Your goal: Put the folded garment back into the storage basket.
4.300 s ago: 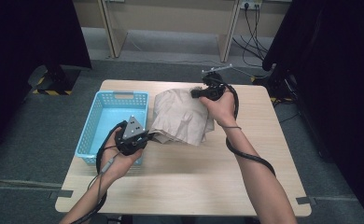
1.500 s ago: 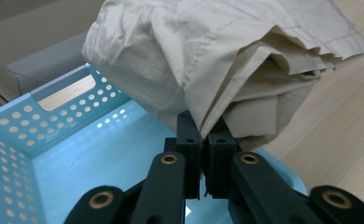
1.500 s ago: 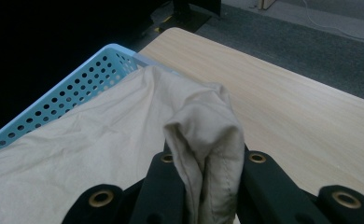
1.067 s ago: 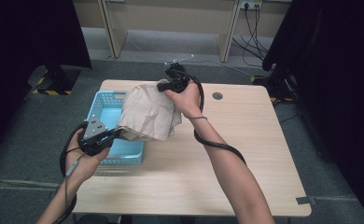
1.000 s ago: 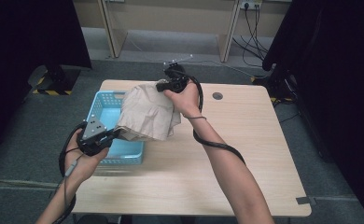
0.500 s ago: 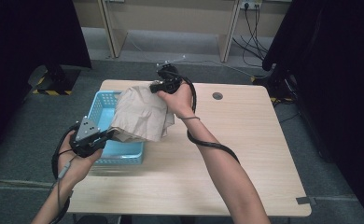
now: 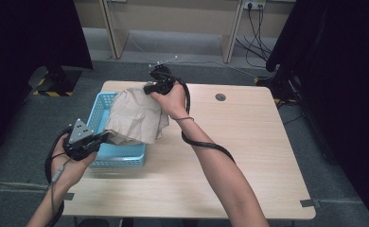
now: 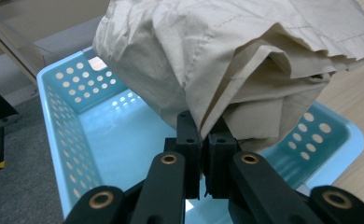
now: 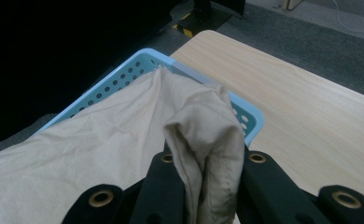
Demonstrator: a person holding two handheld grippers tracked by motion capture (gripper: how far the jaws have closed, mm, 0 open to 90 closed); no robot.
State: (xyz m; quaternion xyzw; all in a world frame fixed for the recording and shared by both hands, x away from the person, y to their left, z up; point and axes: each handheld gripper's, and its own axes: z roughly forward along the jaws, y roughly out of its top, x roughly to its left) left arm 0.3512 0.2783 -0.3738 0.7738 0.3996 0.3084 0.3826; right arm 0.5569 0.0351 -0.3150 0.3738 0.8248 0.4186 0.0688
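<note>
The tan cloth hangs over the blue basket at the left of the counter. The left gripper and right gripper each pinch an edge, fingers nearly closed. It looks soft, light and floppy, so hold it by the hems.

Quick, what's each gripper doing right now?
Left gripper: shut on the beige cloth.
Right gripper: shut on the same cloth.
</note>
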